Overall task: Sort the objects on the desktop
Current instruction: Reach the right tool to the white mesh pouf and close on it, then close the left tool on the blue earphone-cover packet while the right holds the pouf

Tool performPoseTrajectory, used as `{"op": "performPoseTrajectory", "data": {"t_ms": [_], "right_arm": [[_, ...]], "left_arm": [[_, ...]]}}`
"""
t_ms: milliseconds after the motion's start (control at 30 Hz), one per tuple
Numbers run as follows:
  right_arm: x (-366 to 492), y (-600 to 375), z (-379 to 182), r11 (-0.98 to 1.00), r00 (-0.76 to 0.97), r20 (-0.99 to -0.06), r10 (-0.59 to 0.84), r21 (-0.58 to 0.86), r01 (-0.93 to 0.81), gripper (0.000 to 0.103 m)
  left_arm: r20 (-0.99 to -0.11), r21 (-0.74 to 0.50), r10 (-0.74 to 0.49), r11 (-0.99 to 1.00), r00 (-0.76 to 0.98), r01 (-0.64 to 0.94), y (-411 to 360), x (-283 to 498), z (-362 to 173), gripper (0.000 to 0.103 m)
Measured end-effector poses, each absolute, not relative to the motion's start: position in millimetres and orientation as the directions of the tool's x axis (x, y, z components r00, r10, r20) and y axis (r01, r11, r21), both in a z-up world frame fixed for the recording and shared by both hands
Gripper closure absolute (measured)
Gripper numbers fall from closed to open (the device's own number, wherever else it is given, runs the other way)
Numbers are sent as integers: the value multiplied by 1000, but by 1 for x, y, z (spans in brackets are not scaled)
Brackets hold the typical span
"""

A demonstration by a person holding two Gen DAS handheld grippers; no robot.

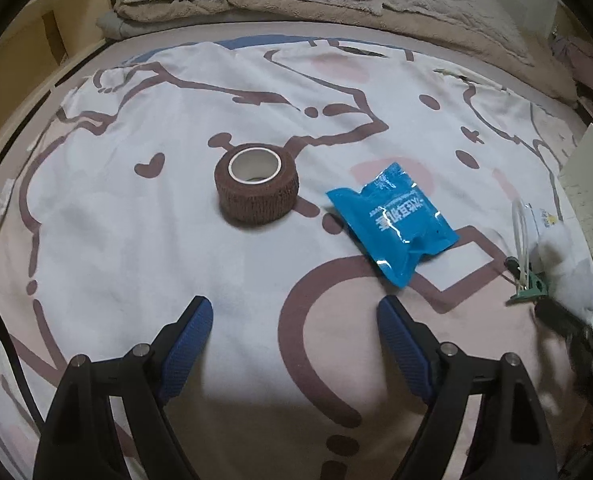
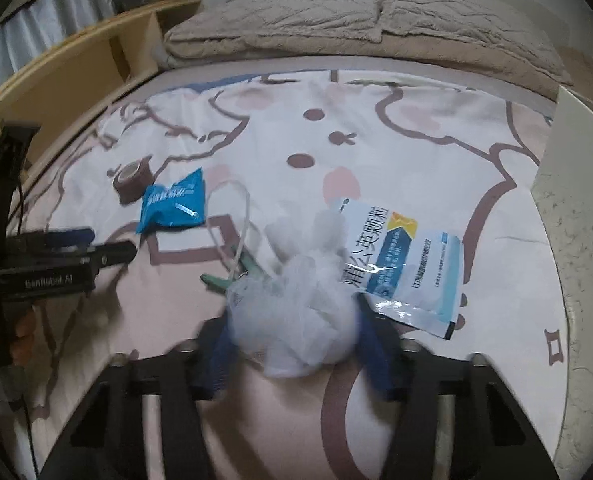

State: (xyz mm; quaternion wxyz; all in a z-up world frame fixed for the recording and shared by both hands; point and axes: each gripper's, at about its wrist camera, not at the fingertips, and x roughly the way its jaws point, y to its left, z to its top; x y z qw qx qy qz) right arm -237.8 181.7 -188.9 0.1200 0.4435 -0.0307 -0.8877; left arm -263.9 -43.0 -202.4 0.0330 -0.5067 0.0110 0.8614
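Note:
A brown bandage roll (image 1: 257, 187) stands on the patterned bedsheet, ahead of my left gripper (image 1: 294, 312), which is open and empty. A blue sachet (image 1: 392, 222) lies to its right. In the right wrist view my right gripper (image 2: 292, 340) is shut on a white mesh bath pouf (image 2: 296, 312) with a white cord loop (image 2: 240, 224). A green clip (image 2: 232, 276) lies just beyond it. A white-and-blue medicine packet (image 2: 400, 264) lies to the right. The roll (image 2: 132, 180) and sachet (image 2: 172, 206) show far left.
A white box or board (image 2: 576, 240) stands along the right edge. A folded beige blanket (image 2: 356, 24) lies at the head of the bed. A wooden shelf (image 2: 76, 68) runs along the left. The left gripper (image 2: 68, 256) shows at the left of the right wrist view.

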Motion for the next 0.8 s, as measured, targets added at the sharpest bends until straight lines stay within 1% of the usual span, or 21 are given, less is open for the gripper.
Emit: {"op": "performPoseTrajectory", "data": {"t_ms": [67, 133, 200, 533, 667, 800], "right_arm": [[-238, 187, -190, -966, -583, -771, -257, 187, 177, 61], [-235, 192, -190, -962, -590, -760, -271, 210, 172, 63], [-233, 194, -190, -960, -588, -759, -281, 225, 168, 63], [-205, 195, -196, -950, -583, -749, -314, 249, 191, 63], [-194, 194, -198, -942, -580, -742, -335, 268, 201, 63], [-182, 189, -198, -940, -575, -744, -340, 254, 227, 63]], "left_arm": [[-870, -22, 56, -997, -490, -74, -43, -264, -202, 19], [-867, -36, 70, -996, -494, -79, -43, -265, -200, 26], [-862, -62, 99, -994, -497, -89, -41, -266, -196, 28], [-834, -126, 186, -981, -519, -149, -20, -275, -180, 28], [-824, -101, 177, -980, -537, -169, -11, -283, -176, 27], [-814, -65, 164, -979, -557, -193, -6, -294, -173, 27]]}}
